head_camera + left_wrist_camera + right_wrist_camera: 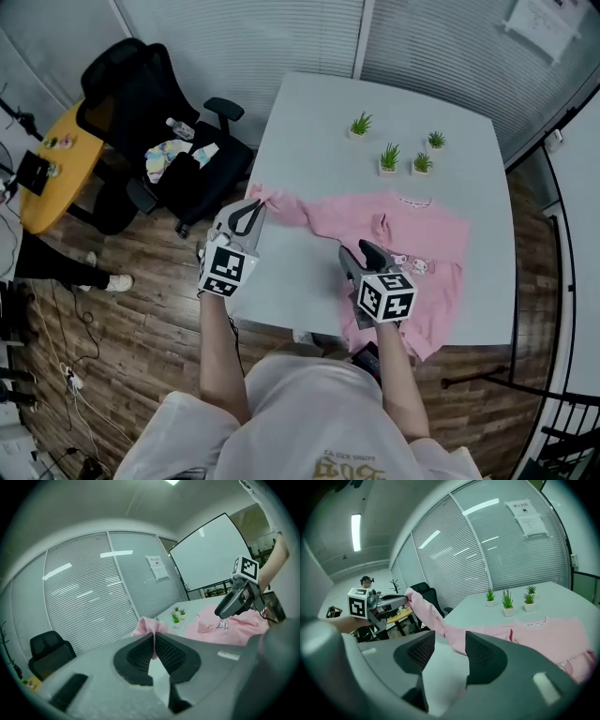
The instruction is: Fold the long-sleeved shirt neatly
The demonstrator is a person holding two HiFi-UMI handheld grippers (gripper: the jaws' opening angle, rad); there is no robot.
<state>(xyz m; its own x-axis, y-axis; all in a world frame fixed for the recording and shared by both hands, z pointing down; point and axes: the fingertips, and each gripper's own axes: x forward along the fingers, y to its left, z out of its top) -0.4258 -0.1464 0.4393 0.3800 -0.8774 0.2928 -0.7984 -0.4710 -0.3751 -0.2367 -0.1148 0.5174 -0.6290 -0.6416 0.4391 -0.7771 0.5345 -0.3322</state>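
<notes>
A pink long-sleeved shirt (pixel 412 230) lies spread on the right half of the white table (pixel 309 141). Its left sleeve (pixel 292 208) stretches toward the table's left edge. My left gripper (pixel 255 208) is shut on the cuff and holds it lifted above the table; in the left gripper view the pink cuff (pixel 149 625) is pinched between the closed pads. My right gripper (pixel 361 251) hovers open over the table beside the shirt's near left side. In the right gripper view nothing sits between its fingers (pixel 485 651), and the raised sleeve (pixel 429 613) slopes past behind them.
Several small potted plants (pixel 389 155) stand at the back of the table beyond the collar. A black office chair (pixel 150 122) with items on its seat and a yellow side table (pixel 56 169) stand left of the table. Blinds line the far wall.
</notes>
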